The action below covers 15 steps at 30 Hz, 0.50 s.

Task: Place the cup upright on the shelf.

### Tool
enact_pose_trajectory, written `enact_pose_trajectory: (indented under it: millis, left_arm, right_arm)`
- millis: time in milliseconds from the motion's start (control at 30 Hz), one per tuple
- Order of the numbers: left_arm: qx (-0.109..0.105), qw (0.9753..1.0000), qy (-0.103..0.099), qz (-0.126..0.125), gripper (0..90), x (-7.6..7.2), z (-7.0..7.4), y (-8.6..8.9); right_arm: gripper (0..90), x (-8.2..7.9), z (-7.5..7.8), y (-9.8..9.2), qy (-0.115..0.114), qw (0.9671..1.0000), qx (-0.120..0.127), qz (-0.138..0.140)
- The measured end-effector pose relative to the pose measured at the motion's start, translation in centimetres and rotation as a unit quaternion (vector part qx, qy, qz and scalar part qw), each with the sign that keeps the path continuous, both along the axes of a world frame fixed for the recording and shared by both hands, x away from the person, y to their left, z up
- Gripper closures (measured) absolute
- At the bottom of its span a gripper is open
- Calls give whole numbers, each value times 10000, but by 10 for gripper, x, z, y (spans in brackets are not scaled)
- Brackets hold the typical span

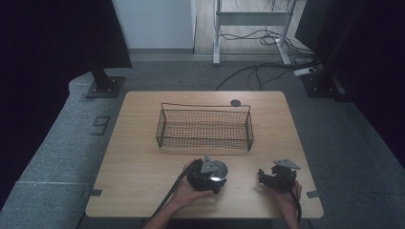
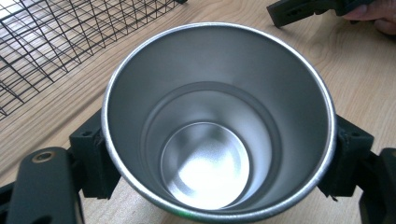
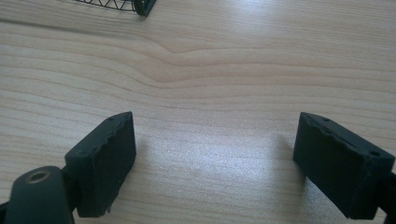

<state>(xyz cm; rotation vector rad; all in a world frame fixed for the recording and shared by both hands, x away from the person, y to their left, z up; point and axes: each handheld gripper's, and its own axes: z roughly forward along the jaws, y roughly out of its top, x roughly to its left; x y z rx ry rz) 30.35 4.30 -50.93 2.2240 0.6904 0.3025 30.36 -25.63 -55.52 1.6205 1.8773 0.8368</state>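
Near the table's [image 1: 143,157] front edge we see our left gripper [image 2: 217,154] clamped on a steel cup [image 2: 219,116], whose bare inside, without writing, shows in the left gripper view. Our right gripper [image 3: 215,158] gapes wide over wood. Behind sits a wire basket [image 1: 205,125].

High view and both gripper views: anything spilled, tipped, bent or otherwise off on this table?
Nothing stands out. The steel cup stands upright and empty between the jaws of the left gripper. The wire basket sits square and empty on the table. The right gripper is open over bare wood.
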Motion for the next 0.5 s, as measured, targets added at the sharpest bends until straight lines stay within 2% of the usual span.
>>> enact_pose_trajectory:
  millis: [167,233,500]
  left_arm:
    - [-36,10000,-31,7,186,-1,4,5]
    - [-115,9999,-51,37,186,-1,8,10]
    - [-207,9998,-4,53,187,2,17,22]
  right_arm:
    - [128,0,0,0,0,10000,0,0]
    - [128,0,0,0,0,10000,0,-1]
    - [128,0,0,0,2,10000,3,-20]
